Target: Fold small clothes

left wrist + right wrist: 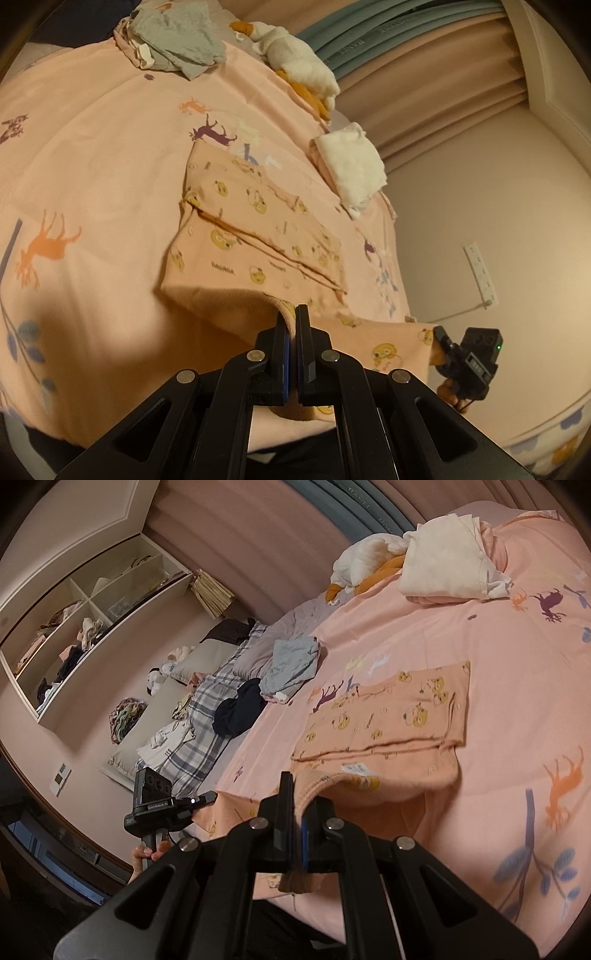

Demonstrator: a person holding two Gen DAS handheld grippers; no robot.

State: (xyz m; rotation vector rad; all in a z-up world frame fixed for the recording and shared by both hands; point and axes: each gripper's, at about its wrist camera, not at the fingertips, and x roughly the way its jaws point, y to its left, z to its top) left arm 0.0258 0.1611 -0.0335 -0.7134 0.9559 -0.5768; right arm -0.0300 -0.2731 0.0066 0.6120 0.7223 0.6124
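From the left wrist view, the left gripper [291, 317] has its fingers pressed narrow on the near hem of the peach cotton garment printed with yellow cartoon faces [255, 229], which lies on the pink bedspread with animal silhouettes [92, 155] close to the bed's near edge; its far part is already laid in a flat folded band, while the near portion is lifted and hangs between the two tools, so I judge this piece to be mid-fold, with at least one more turn to make; the right gripper [443, 338] pinches the same hem at the side; a folded white cloth stack [351, 166] sits at the bed's far side edge, seemingly done, and a rumpled grey garment [177, 37] towards the far corner looks unfolded; the print reads something like "GAGAGA", and the blue-green curtain carries lettering too small to read; from the right wrist view, the right gripper [297, 794] is clamped narrow on the peach collar edge, a small white care label [354, 768] showing just beyond, its text illegible; the left gripper [207, 797] bears "GenRobot.AI" on its body.
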